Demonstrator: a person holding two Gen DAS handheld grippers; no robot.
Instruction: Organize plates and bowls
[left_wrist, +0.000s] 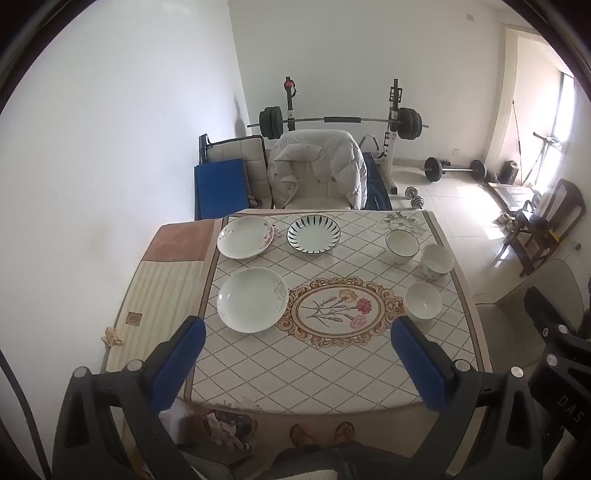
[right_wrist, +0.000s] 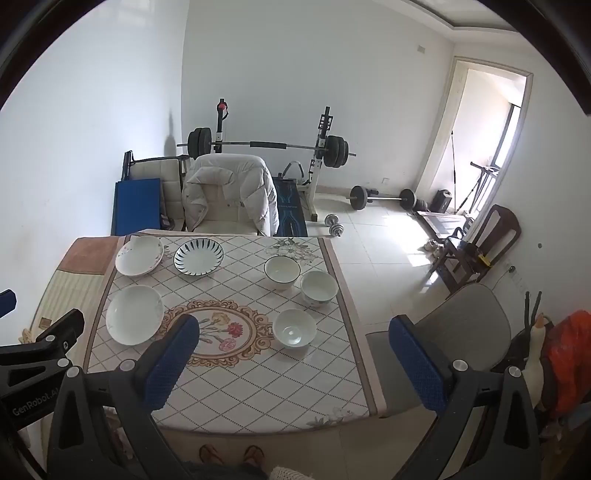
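Observation:
Three plates lie on the left of the table: a white plate with a grey flower (left_wrist: 252, 299) (right_wrist: 134, 314) in front, a pink-flowered plate (left_wrist: 245, 236) (right_wrist: 139, 255) behind it, and a dark-striped plate (left_wrist: 314, 234) (right_wrist: 198, 257) at back centre. Three bowls stand on the right: a dark-rimmed bowl (left_wrist: 402, 246) (right_wrist: 282, 271), a patterned bowl (left_wrist: 437, 261) (right_wrist: 319, 288), and a plain white bowl (left_wrist: 423, 302) (right_wrist: 294, 328). My left gripper (left_wrist: 297, 363) is open and empty, high above the table's front edge. My right gripper (right_wrist: 295, 363) is open and empty, above the front right corner.
The table (left_wrist: 332, 369) has a diamond-patterned cloth with a flower medallion. A chair with a white jacket (left_wrist: 317, 166) stands behind it. A grey chair (right_wrist: 461, 325) is at the right. A mat (left_wrist: 162, 288) lies left. Weight bench and barbells stand at the back.

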